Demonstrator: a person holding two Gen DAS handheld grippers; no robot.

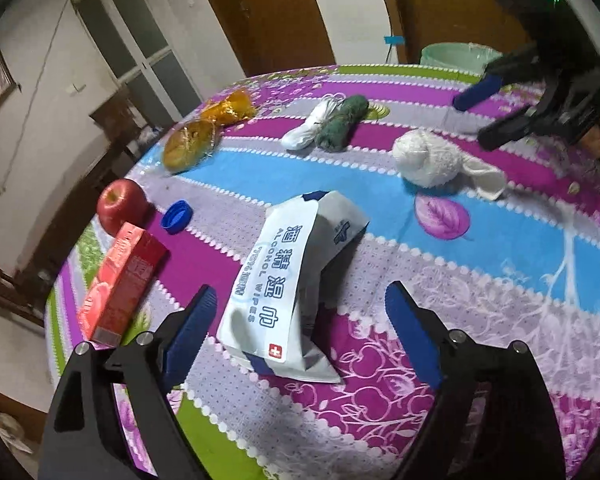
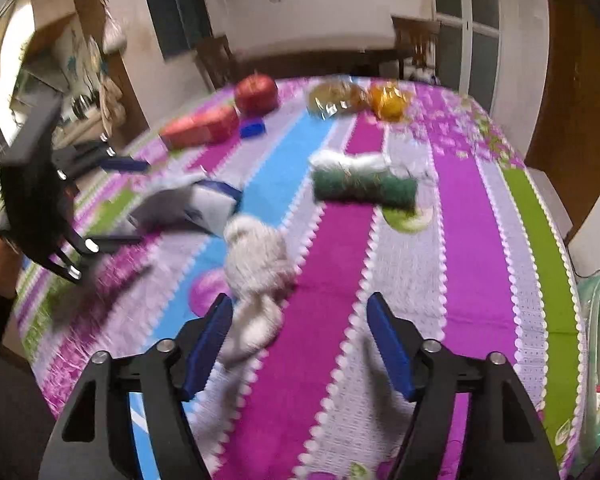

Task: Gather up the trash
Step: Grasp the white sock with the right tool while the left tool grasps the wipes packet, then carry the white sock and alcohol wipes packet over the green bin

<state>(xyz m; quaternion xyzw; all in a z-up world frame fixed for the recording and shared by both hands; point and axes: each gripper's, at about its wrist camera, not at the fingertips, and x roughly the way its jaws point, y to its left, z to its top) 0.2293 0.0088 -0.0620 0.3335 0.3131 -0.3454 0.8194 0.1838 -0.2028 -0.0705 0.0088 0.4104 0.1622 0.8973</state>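
Wipes packet: the white alcohol wipes packet [image 1: 288, 292] lies crumpled on the tablecloth [image 1: 500, 264], straight ahead of the left gripper [image 1: 300, 320], its near end between the two blue fingers but touching neither.
Left gripper: jaws stand wide apart and grip nothing; open cloth shows between the packet and the right-hand finger.
White sock: a balled white sock [image 2: 260, 264] lies just ahead of the right gripper [image 2: 300, 340], its loose end beside the left-hand finger [image 2: 208, 344]; blur hides whether it touches.
Right gripper: jaws wide apart, nothing held; bare purple and grey stripes fill the rest of the gap.
Red carton: the red carton [image 1: 120, 284] lies left of the left gripper, near the table's left edge, one end close to the rim.
Apple and cap: the red apple [image 1: 122, 204] sits beyond the carton, with the blue bottle cap [image 1: 177, 216] just beside it on the right.
Orange wrappers: two crinkled orange wrappers [image 1: 204, 132] lie far ahead on the left, near the far edge.
Sock pair: a rolled white and green sock pair [image 1: 328, 124] lies far ahead, well apart from the packet.
Bin: a pale green lined bin [image 1: 458, 54] stands past the far edge of the table; from the right wrist view it shows just off the right edge.
Open room: the widest bare cloth lies ahead and to the right of the left gripper, between the packet and the balled sock.
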